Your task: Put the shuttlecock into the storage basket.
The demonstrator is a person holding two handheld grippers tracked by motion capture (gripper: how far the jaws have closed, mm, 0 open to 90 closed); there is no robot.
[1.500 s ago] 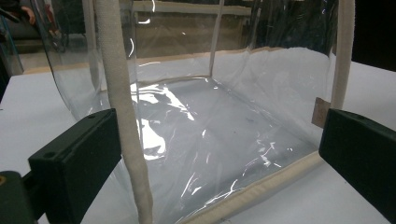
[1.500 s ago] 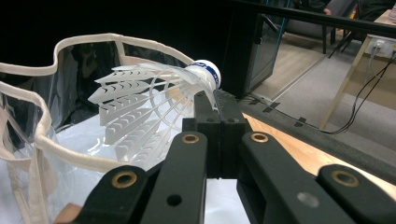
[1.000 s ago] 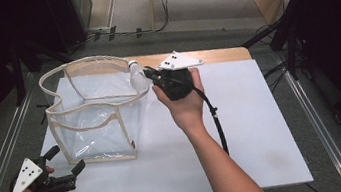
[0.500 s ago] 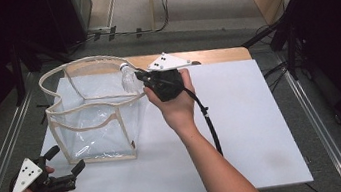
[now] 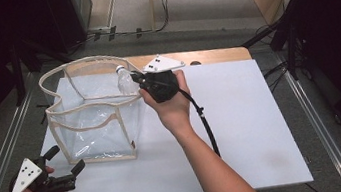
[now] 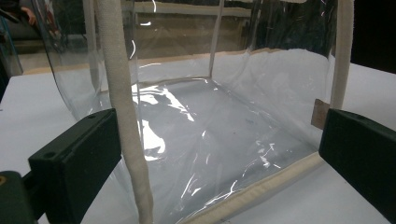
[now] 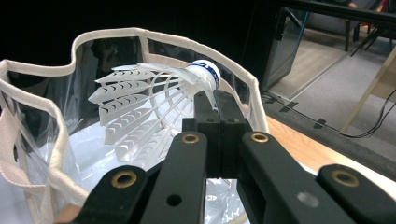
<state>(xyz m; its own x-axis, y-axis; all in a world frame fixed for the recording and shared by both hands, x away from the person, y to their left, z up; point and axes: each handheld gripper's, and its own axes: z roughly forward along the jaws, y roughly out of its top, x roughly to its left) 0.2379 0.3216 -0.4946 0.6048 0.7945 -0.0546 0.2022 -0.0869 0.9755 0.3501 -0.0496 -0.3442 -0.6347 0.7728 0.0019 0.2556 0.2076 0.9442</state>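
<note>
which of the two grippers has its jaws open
The left gripper, at the table's near left corner: its jaws stand wide apart, facing the clear bag. The right gripper is clamped on a shuttlecock over the bag.

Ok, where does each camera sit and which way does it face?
High view: above the table's near side, looking forward and down; both forearms show.
Left gripper view: rides the left tool, low, facing the clear bag; open jaws show.
Right gripper view: rides the right tool, facing the bag's opening; jaws pinch the shuttlecock.
All share the bag.
</note>
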